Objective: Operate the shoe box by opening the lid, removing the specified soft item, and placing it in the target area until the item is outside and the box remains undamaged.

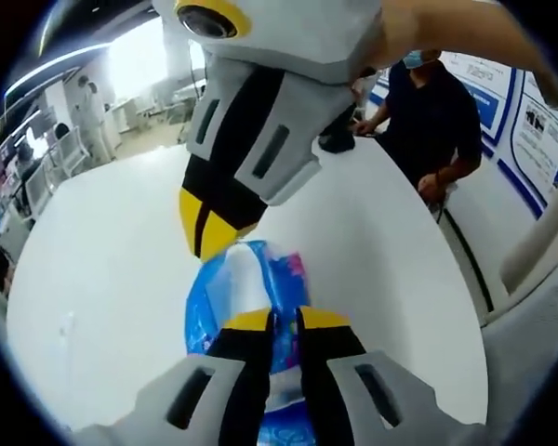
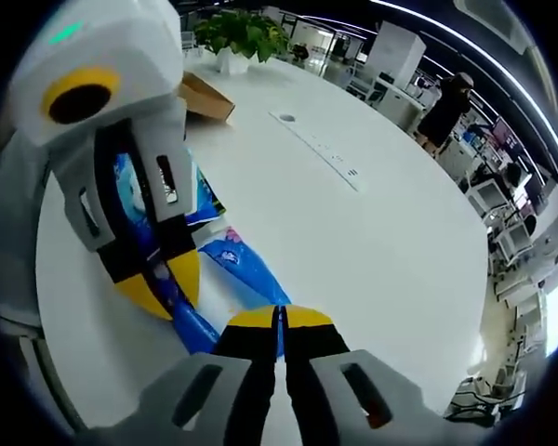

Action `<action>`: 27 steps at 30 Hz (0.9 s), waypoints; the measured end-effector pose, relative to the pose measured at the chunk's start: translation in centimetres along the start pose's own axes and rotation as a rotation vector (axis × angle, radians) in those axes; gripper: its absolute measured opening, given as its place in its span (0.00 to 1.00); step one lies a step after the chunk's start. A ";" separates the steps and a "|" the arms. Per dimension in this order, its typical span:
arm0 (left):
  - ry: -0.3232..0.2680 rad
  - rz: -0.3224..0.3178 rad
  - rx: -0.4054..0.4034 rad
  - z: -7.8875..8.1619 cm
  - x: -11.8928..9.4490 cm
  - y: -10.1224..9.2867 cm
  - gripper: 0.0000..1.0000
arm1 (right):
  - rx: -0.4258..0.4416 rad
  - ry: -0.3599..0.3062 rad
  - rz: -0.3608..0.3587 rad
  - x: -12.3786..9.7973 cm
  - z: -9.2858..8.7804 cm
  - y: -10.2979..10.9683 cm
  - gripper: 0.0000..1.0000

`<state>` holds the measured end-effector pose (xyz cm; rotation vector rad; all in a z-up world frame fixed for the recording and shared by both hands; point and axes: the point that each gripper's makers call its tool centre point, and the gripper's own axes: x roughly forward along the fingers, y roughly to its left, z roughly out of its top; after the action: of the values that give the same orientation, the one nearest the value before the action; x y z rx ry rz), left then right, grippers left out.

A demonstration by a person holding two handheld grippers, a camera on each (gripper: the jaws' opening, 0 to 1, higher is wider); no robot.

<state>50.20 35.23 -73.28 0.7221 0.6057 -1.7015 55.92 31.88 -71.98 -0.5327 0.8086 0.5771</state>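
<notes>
A: Nearest?
B: My left gripper [image 1: 285, 319], clamped on the blue packet [image 1: 246, 288] above the white table [image 1: 102, 269].
A: And the right?
B: My right gripper [image 2: 279, 317] pinches the packet's other end; box [image 2: 207, 97] far ahead, left.

Both views face each other closely over the white table [image 1: 102, 279].

Blue packet [image 2: 245, 263] print: white marks present, illegible.
Wall boards [image 1: 496, 95] behind the desk [image 1: 102, 279]: blue-framed, text too small to read.
Legible text: none.
</notes>
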 end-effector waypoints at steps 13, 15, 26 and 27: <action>-0.029 0.064 -0.017 0.1 -4.1 1.0 0.12 | 0.003 -0.020 -0.013 -1.8 1.8 1.3 0.13; -0.039 0.078 -0.027 0.2 -4.9 1.1 0.13 | 0.000 -0.024 -0.011 -2.1 2.0 1.6 0.14; -0.106 0.128 -0.109 -0.3 -9.5 0.5 0.25 | 0.014 -0.043 -0.012 -4.0 3.3 3.6 0.29; -0.111 0.131 -0.123 -0.6 -10.1 0.3 0.26 | 0.014 -0.043 -0.012 -4.1 3.4 3.8 0.32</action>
<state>52.42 42.23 -66.25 0.5641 0.5671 -1.5581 52.88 35.65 -67.61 -0.5106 0.7675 0.5701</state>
